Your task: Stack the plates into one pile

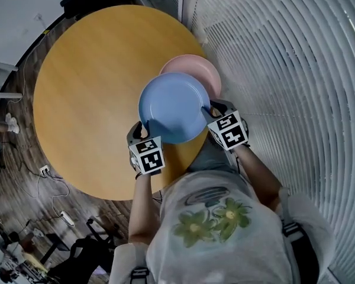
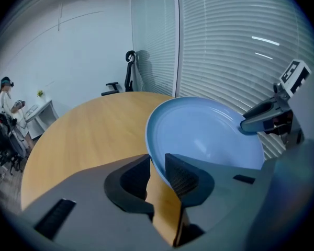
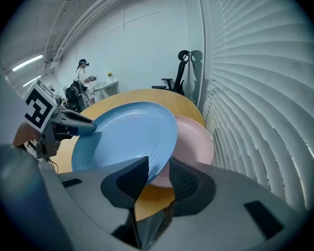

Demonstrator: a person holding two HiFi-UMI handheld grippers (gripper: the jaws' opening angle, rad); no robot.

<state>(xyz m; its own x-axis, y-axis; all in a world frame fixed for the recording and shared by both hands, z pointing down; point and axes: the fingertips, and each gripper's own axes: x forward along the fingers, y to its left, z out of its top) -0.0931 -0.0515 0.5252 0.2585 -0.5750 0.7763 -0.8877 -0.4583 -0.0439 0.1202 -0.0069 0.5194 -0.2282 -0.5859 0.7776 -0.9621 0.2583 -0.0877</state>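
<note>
We see the blue plate up off the table, carried betw. both tongs. It hangs over the tabletop's edge nearest the blinds, on our side of the round top. Its far rim overlaps the pink plate, which lies flat on the table right at that blinds-side edge. In the R gripper view the blue one sits above the pink; we can't tell if they touch.

L gripper is clenched on the blue plate's rim on our left. In its own view the rim runs betw. the two jaws, one over the plate's face, one under. R gripper grasps the opposite rim the same way, w/ the pink plate showing just past its jaws. Each gripper's marker cube faces up in the head view.

Table is wood-toned. Beyond its far edge, by the blinds, stands an office chair. A person stands in the bkgd near a white desk. Cables trail on the dark floor past the table's left edge in the head view.
</note>
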